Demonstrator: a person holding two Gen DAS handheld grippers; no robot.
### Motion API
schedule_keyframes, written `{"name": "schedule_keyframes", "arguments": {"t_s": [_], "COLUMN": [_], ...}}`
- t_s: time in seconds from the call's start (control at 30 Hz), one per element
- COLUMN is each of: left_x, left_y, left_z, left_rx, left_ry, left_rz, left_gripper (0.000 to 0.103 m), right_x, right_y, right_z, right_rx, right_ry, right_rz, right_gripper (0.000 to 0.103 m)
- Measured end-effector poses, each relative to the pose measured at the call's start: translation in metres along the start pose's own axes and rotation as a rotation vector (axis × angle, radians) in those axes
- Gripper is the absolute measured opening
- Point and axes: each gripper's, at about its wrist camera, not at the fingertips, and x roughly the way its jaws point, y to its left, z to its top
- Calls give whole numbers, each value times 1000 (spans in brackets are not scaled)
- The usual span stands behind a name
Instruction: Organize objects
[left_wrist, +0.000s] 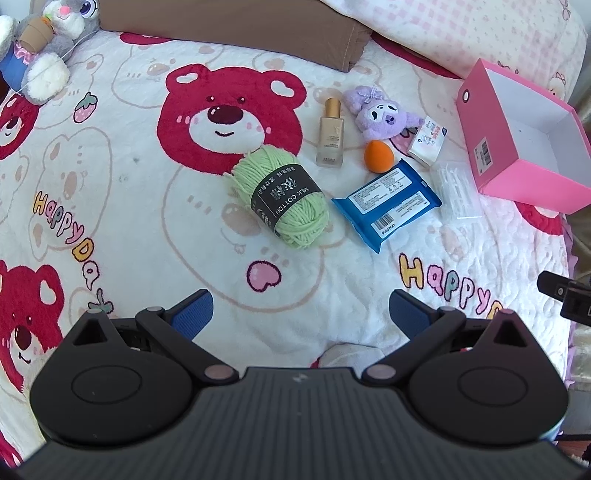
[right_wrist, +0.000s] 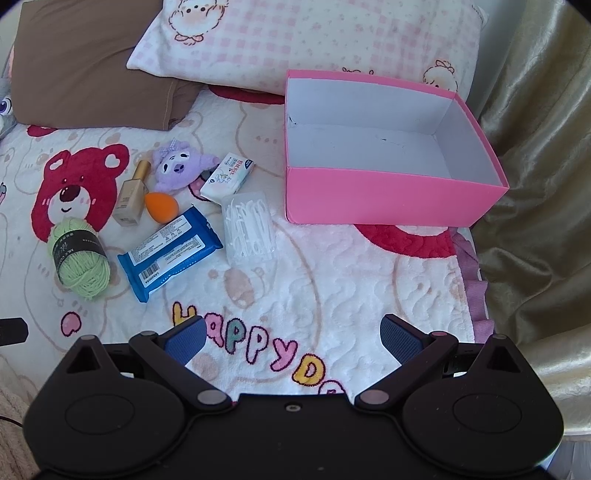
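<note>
Several small items lie on the bear-print blanket: a green yarn ball (left_wrist: 281, 199) (right_wrist: 80, 258), a blue wipes pack (left_wrist: 386, 205) (right_wrist: 170, 251), an orange sponge egg (left_wrist: 377, 156) (right_wrist: 161, 207), a foundation bottle (left_wrist: 330, 134) (right_wrist: 131, 201), a purple plush (left_wrist: 380, 112) (right_wrist: 180, 167), a white tissue pack (left_wrist: 428, 139) (right_wrist: 229, 178) and a clear floss-pick box (left_wrist: 458, 190) (right_wrist: 248, 228). An empty pink box (left_wrist: 524, 173) (right_wrist: 388, 199) stands to their right. My left gripper (left_wrist: 301, 314) hovers open, well short of the yarn. My right gripper (right_wrist: 293, 338) is open too, holding nothing, short of the box.
A brown pillow (left_wrist: 258, 29) (right_wrist: 88, 62) and a pink checked pillow (right_wrist: 314, 40) lie at the back. A grey plush rabbit (left_wrist: 48, 40) sits at the far left corner. The bed's ruffled edge (right_wrist: 476, 291) and a gold curtain (right_wrist: 535, 184) border the right.
</note>
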Motion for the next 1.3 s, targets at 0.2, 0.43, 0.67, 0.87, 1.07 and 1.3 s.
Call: {"name": "schedule_keyframes", "arguments": {"t_s": [0.2,0.43,0.67,0.87,1.07,1.3], "left_x": [-1,-1,-11,-29,-17,25], "left_y": [-2,-2,-3,-8,-15,-35], "left_z": [-1,-5,3,28,58,95], "left_rx": [5,7,26,102,144,265], "left_ry": [-1,0,-31,-101,-119,-91], "left_rz": [2,0,-6,-27,-64,-128], "left_gripper": [103,103,103,103,103,103], "right_x": [0,1,-8,-42,-32,4], "right_y": [1,3,0,-3,7,29], "right_z": [-1,-1,6,21,25,23], "right_rx": [-1,-4,-28,-87,-177,-248], "right_ry": [1,4,-34,-227,-280,-277], "right_rz": [-1,-1,19,27,141,223], "right_gripper": [102,102,101,101,101,101]}}
